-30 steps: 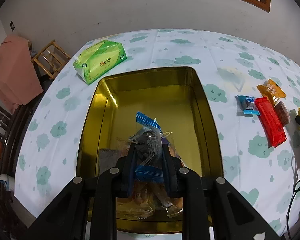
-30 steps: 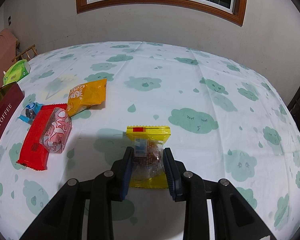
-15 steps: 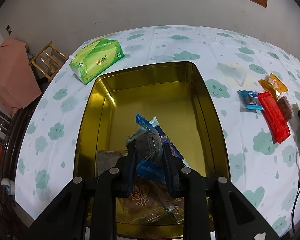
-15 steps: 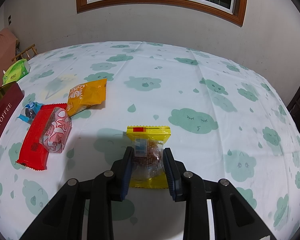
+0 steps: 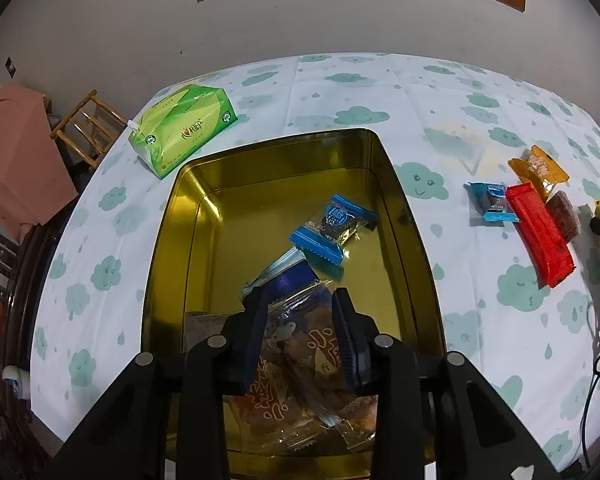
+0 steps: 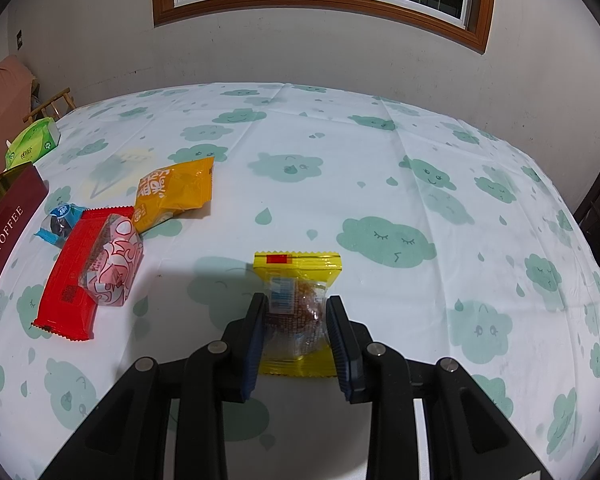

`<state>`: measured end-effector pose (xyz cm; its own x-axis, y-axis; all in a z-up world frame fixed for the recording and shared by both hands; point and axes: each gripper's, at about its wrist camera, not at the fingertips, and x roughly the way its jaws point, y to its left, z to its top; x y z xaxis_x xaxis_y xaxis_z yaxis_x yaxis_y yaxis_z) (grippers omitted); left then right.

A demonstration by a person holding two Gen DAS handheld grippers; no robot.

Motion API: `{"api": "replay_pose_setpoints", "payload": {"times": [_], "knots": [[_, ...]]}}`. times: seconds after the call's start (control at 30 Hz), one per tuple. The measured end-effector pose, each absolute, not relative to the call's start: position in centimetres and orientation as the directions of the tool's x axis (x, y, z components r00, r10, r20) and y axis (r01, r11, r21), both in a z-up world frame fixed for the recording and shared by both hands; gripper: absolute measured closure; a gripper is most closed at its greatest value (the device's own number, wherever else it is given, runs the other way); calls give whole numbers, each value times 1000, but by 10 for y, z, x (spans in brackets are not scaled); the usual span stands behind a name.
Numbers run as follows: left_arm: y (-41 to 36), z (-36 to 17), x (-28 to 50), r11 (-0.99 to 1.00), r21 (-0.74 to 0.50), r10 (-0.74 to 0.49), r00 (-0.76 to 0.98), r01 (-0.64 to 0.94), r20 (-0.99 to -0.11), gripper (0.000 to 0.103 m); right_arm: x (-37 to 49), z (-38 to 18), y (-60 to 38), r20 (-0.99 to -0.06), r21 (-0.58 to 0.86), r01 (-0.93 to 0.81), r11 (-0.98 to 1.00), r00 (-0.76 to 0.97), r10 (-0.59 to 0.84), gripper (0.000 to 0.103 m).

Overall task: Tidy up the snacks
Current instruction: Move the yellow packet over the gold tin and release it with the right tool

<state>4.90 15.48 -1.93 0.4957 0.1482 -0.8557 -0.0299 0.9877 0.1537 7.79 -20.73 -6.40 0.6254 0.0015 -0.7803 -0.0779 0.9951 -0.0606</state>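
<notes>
Left wrist view: the left gripper [image 5: 302, 308] is held over the gold tin [image 5: 172, 216], fingers parted and gripping nothing. A blue-wrapped snack [image 5: 332, 226] lies loose inside the tin beyond the fingertips, above a clear cracker bag [image 5: 300, 364].

Right wrist view: the right gripper [image 6: 294, 316] is positioned with fingers astride the yellow snack packet [image 6: 298, 280] on the tablecloth [image 6: 380, 184]; firm clamping cannot be confirmed.

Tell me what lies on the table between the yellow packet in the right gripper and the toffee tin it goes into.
The yellow packet sits between the right gripper fingers. Toward the tin lie the red bar with the pink snack on it, the blue candy and the orange packet. Lifting over them should clear.
</notes>
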Motion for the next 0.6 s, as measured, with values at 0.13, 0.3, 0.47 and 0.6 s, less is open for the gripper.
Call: {"api": "replay_pose_setpoints", "payload": {"times": [0.13,0.3,0.47,0.6], "knots": [[153,-15,46,987,156,149,501,-28,-852,66,78,-64,-209,-780,-60,-78,995,625,2,72],[153,-11,41,988,150,148,505,-37,-850,59,78,-64,-208,-780,-62,-78,995,625,1,72],[152,-7,37,988,149,149,511,-41,-846,51,78,-64,-207,-781,-64,-77,995,625,-2,73],[152,-6,34,989,140,144,510,-48,-848,45,78,-63,-207,-784,-73,-69,995,621,-15,73]]}}
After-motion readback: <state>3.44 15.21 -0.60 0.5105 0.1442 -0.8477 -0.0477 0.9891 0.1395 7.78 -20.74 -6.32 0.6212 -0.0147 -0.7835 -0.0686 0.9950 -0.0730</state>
